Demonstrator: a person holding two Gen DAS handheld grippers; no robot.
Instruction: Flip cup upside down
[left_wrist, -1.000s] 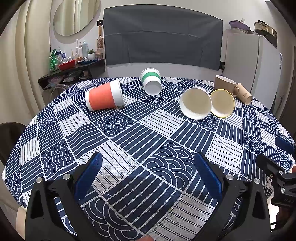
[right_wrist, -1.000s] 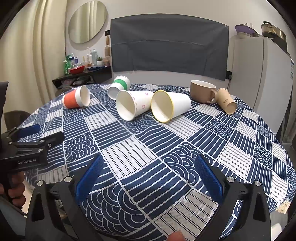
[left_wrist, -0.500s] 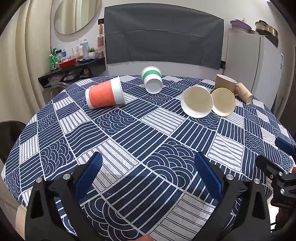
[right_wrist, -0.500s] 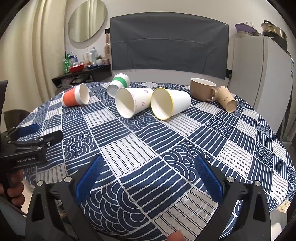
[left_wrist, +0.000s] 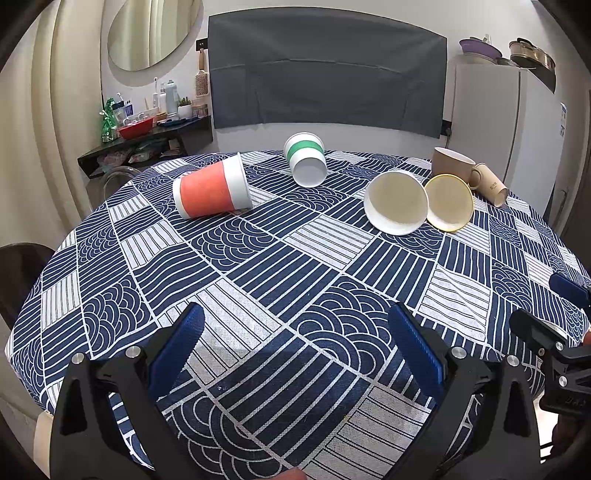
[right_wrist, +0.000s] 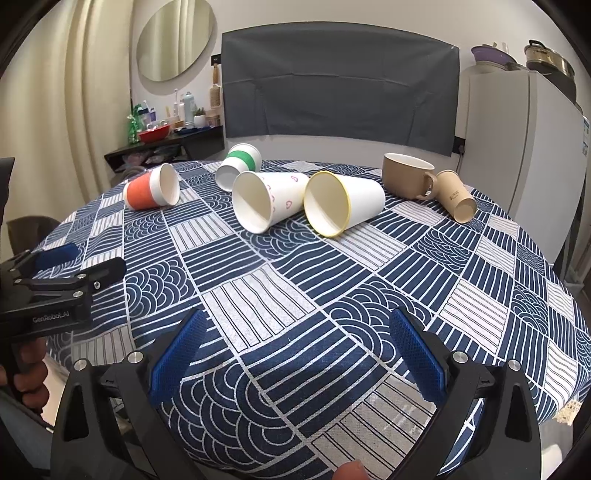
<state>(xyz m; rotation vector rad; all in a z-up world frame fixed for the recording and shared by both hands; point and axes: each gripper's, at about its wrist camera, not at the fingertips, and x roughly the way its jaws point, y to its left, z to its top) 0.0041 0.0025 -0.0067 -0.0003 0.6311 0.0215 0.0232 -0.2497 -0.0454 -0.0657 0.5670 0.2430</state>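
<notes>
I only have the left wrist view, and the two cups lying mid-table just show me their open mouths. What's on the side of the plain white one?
Observer: In the right wrist view, the white cup has small pink hearts printed on its side.
Operator: And the one next to it?
Observer: The yellow-rimmed cup has a plain white body with no print visible.
Operator: Is the other gripper open?
Observer: Yes. The right hand-held gripper has its jaws wide apart over the near tablecloth, with nothing between them.

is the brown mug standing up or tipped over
Standing up. The brown mug sits on its base with its open mouth facing up, handle to the side; the paper cups around it lie on their sides.
</notes>
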